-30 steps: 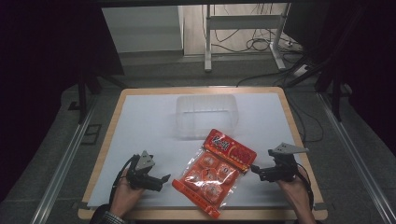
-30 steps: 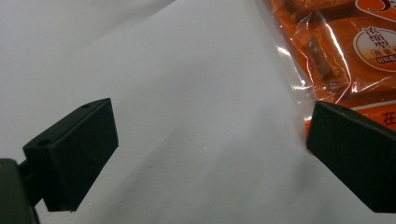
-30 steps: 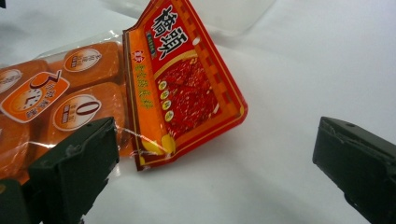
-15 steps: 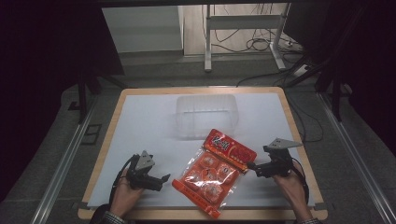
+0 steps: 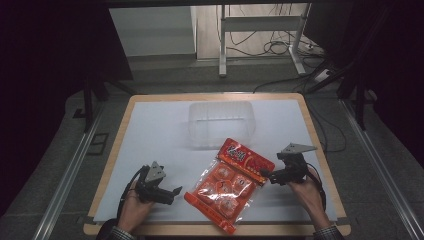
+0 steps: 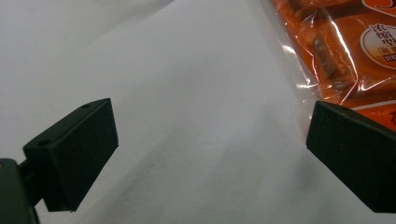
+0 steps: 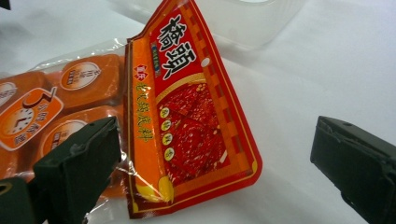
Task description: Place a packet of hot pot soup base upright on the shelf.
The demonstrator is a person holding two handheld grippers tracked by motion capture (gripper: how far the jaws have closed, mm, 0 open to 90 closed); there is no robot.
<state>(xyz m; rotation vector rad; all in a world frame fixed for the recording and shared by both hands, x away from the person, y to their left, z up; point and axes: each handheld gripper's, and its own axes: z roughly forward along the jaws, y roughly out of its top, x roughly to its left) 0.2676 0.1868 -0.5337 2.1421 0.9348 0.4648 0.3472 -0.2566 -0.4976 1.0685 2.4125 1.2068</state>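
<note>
A red and orange snack bag lies flat near the front middle of the white table. Its red header card sits between my right gripper's open jaws, close in front of them. My right gripper is at the bag's upper right edge in the high view. My left gripper rests low at the front left, open, just short of the bag's lower left corner. Bare table lies between the left gripper's jaws.
A clear plastic box stands behind the bag at mid table. The wooden table edge runs along the front. Beyond the far edge are a metal stand and cables on the floor.
My right gripper has moved left and forward toward the bag's header. The left gripper and the bag have stayed where they were.
</note>
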